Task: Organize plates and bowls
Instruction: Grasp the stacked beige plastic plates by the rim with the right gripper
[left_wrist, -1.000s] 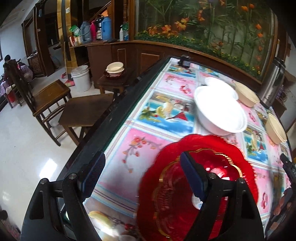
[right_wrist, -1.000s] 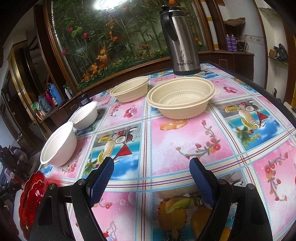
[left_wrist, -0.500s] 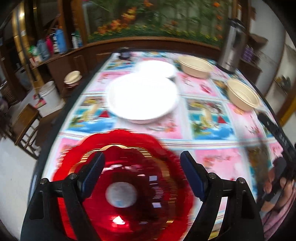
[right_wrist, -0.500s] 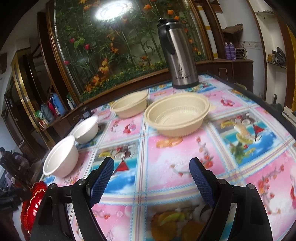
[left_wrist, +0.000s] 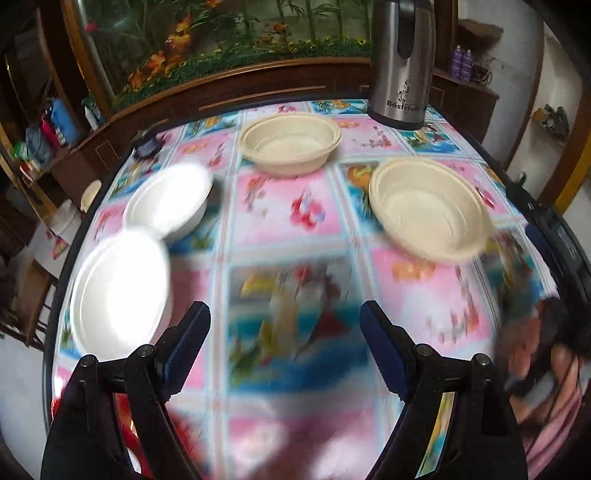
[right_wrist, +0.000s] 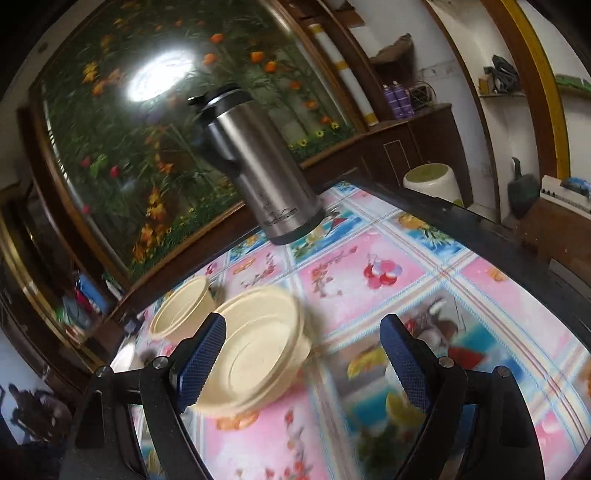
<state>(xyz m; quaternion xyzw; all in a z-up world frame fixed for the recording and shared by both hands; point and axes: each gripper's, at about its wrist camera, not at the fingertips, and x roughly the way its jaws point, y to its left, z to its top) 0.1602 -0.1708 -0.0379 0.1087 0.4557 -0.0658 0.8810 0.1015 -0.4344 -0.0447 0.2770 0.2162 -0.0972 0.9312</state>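
In the left wrist view two white bowls (left_wrist: 118, 291) (left_wrist: 168, 203) sit at the table's left, and two cream bowls (left_wrist: 291, 146) (left_wrist: 428, 208) further back and right. A sliver of the red plate (left_wrist: 127, 417) shows behind the left finger. My left gripper (left_wrist: 284, 350) is open and empty above the flowered tablecloth. In the right wrist view my right gripper (right_wrist: 303, 362) is open and empty; the near cream bowl (right_wrist: 258, 354) lies just beyond its left finger, the other cream bowl (right_wrist: 181, 310) behind it.
A steel thermos (left_wrist: 400, 62) (right_wrist: 258, 166) stands at the table's far edge. A small dark jar (left_wrist: 147, 146) sits at the far left corner. A wooden cabinet and flower mural run behind the table. The table's dark edge (right_wrist: 480, 236) runs along the right.
My left gripper has swung right off the red plate, which now lies behind and below its fingers. My right gripper has tilted and moved closer to the near cream bowl. Both views are motion-blurred.
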